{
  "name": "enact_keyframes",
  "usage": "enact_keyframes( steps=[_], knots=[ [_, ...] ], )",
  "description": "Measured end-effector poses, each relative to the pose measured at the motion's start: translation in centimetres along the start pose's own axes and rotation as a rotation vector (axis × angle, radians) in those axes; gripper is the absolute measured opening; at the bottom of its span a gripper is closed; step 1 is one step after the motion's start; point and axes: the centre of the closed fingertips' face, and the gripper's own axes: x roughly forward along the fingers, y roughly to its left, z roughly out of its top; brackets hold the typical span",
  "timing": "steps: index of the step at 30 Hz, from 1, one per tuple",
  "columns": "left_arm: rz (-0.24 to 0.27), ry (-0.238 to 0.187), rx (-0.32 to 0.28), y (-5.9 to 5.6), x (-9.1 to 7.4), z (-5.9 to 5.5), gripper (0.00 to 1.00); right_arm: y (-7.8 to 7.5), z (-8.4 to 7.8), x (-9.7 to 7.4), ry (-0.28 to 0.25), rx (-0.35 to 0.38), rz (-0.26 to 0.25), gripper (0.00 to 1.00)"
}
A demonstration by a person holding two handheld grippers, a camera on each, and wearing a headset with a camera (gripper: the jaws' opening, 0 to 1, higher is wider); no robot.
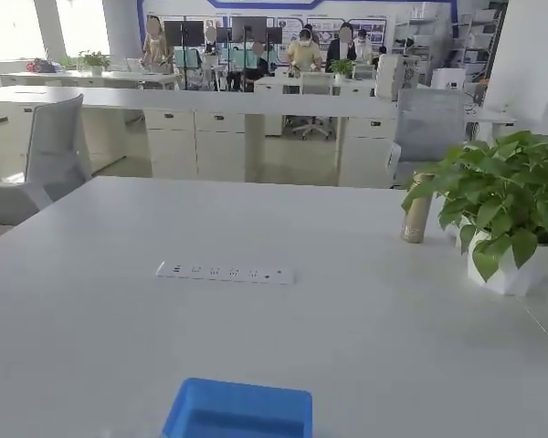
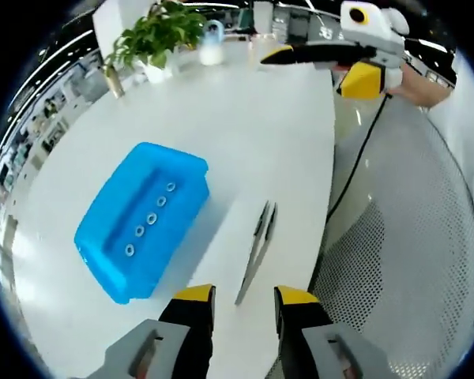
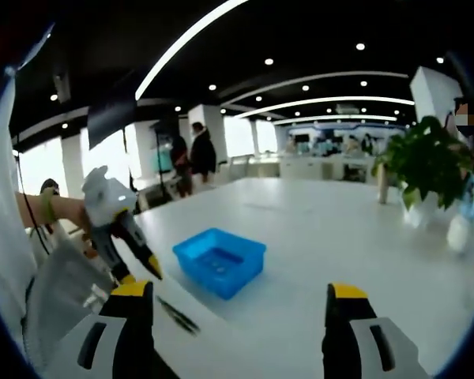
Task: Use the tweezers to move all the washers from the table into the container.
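- Left tool (image 2: 243,295): narrow gap, empty; right tool (image 3: 238,292): wide, empty
- Tweezers (image 2: 257,249) lie on the bench (image 2: 245,126) just beside the container (image 2: 109,272); five washers (image 2: 151,219) sit inside it
- Grip tweezers mid-length, squarely

White surface (image 1: 365,310), matte. A white power strip (image 1: 225,272) lies flat mid-surface, sockets up. Far right, a leafy green potted plant (image 1: 507,196) stands in a white pot (image 1: 510,272). A tan cylindrical bottle (image 1: 416,220) stands upright just left of it, apart from the pot. Grey office chair (image 1: 46,151) at the far left edge, a second one behind the bottle. Beyond is a long white desk with drawer cabinets (image 1: 196,141), and seated people (image 1: 303,50) at desks further back.

Right gripper view: small white item with a blue loop (image 3: 462,225) beside the pot, kind unclear. Two standing people (image 3: 191,154). Round ceiling lights (image 3: 268,61).

Left gripper view: grey mesh chair (image 2: 411,260) off the surface's edge.
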Motion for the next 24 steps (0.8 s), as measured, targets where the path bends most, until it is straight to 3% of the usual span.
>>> enact_keyframes(
  steps=[3,6,8,11,13,17,21,24],
  knots=[
    [0.090,-0.167,-0.123,0.8,-2.0,1.0,0.42,-0.8,1.0,-0.5,-0.048,-0.007,-0.055,0.88],
    [0.202,-0.314,-0.258,2.2,-4.6,1.1,0.50,-1.1,1.0,-0.5,-0.042,-0.038,-0.083,0.88],
    [0.261,-0.396,-0.306,3.0,-6.0,1.2,0.54,-1.0,1.0,-0.4,-0.034,-0.057,-0.088,0.88],
    [0.362,-0.558,-0.416,4.4,-8.6,1.0,0.66,-1.0,1.0,-0.2,-0.032,-0.061,-0.083,0.89],
    [0.414,-0.602,-0.438,4.8,-9.7,0.5,0.73,-1.1,0.9,-0.2,-0.030,-0.058,-0.080,0.89],
    [0.467,-0.620,-0.433,5.0,-10.1,0.0,0.83,-0.9,0.9,-0.1,-0.026,-0.060,-0.075,0.89],
    [0.509,-0.652,-0.422,5.3,-10.3,0.3,0.90,-0.9,1.0,0.0,-0.027,-0.067,-0.075,0.89],
    [0.543,-0.727,-0.448,6.0,-11.1,1.1,0.91,-0.8,1.1,0.0,-0.033,-0.064,-0.068,0.90]
  ],
)
